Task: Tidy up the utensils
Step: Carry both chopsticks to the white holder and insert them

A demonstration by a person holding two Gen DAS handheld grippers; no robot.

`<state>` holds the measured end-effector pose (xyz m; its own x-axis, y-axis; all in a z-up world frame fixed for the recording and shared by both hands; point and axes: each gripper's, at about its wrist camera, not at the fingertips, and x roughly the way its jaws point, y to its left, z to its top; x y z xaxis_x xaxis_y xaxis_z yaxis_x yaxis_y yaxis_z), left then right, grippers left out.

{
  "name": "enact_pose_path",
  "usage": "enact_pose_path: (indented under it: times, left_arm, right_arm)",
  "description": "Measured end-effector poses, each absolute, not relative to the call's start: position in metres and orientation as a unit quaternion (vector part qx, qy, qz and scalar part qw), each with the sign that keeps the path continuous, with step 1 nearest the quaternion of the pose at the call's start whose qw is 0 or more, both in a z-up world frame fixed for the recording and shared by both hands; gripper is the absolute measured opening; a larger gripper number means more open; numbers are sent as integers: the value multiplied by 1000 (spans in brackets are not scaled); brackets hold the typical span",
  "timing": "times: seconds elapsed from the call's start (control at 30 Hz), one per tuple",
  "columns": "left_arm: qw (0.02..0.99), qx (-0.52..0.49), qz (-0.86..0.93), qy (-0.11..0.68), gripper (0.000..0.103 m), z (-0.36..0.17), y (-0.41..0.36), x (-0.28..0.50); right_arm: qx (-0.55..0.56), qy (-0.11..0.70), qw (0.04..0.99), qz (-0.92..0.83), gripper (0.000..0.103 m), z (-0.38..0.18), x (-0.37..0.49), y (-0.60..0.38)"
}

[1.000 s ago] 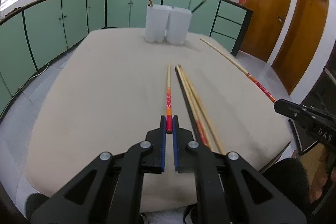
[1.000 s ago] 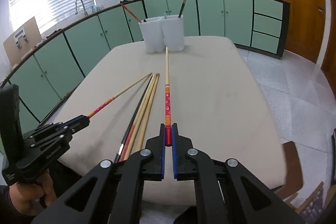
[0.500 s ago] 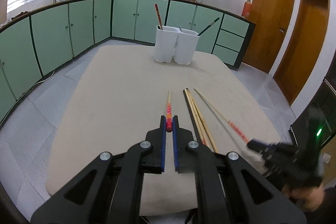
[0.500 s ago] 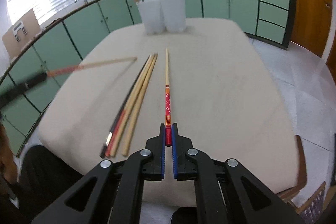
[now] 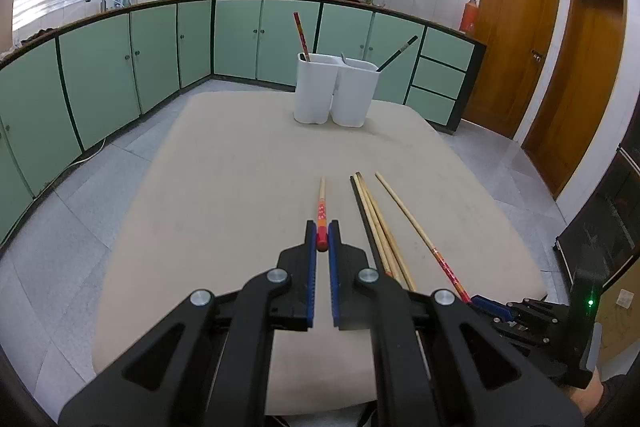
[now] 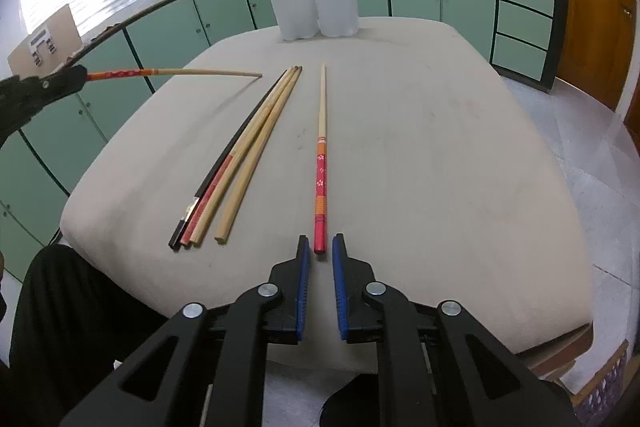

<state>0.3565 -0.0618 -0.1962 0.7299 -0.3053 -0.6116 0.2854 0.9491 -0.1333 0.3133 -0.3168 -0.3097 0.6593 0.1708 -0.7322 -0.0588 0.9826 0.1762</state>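
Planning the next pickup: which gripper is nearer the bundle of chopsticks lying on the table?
Right. The right gripper hovers low beside the bundle; the left gripper is raised, holding a red-ended chopstick.

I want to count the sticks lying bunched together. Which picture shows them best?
The right wrist view: the bundle lies there whole, ends showing. In the left wrist view the left tongs hide the bundle's near part.

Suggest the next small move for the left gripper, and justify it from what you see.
Probably carry it forward toward the white holder, aiming at its left compartment. The left gripper is shut on a red-ended chopstick, and a similar-looking red chopstick already stands in that compartment, while the right one holds a dark stick. The table between looks free of obstacles.
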Motion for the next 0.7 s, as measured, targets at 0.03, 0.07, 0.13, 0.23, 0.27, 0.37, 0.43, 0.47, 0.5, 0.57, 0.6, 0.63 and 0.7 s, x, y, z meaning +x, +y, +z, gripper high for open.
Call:
enact_pose_path:
  times: [0.03, 0.07, 0.13, 0.23, 0.27, 0.37, 0.43, 0.47, 0.5, 0.57, 0.6, 0.63, 0.7]
  left_arm:
    - [930, -14, -158, 331, 5, -195, -62, 357]
    - [930, -14, -158, 331, 5, -195, -61, 358]
    - [930, -14, -158, 332, 5, -193, -60, 359]
    - [931, -11, -160, 327, 5, -191, -60, 359]
    - [931, -10, -161, 326, 5, -190, -60, 360]
    - [933, -8, -162, 321, 5, -185, -60, 362]
    - [933, -10, -163, 320, 5, -182, -59, 364]
    - [933, -9, -164, 320, 5, -179, -59, 367]
    - [933, -8, -165, 320, 5, -177, -59, 368]
    - [931, -8, -170, 323, 5, -170, -58, 374]
    - [930, -7, -173, 324, 5, -166, -58, 377]
    - [929, -5, -177, 324, 5, -161, -58, 381]
    - [927, 1, -184, 328, 5, -155, -59, 387]
  right_arm:
    - [66, 408, 908, 63, 9, -309, 314, -317]
    - [64, 411, 908, 61, 6, -308, 314, -317]
    - [68, 416, 905, 54, 6, -303, 311, -321]
    - [75, 405, 909, 55, 6, -268, 304, -324]
    - [77, 400, 912, 58, 6, -256, 302, -325]
    - [76, 383, 918, 63, 6, -218, 300, -327]
    - [82, 373, 922, 70, 6, -193, 304, -330]
    - [80, 370, 923, 73, 6, -180, 309, -330]
    - [74, 366, 925, 76, 6, -169, 314, -329]
    - [54, 365, 927, 75, 6, -151, 326, -327]
    - [45, 366, 926, 77, 6, -142, 334, -325]
    - [39, 370, 925, 80, 6, -136, 340, -324]
    - [25, 378, 921, 87, 6, -122, 357, -322]
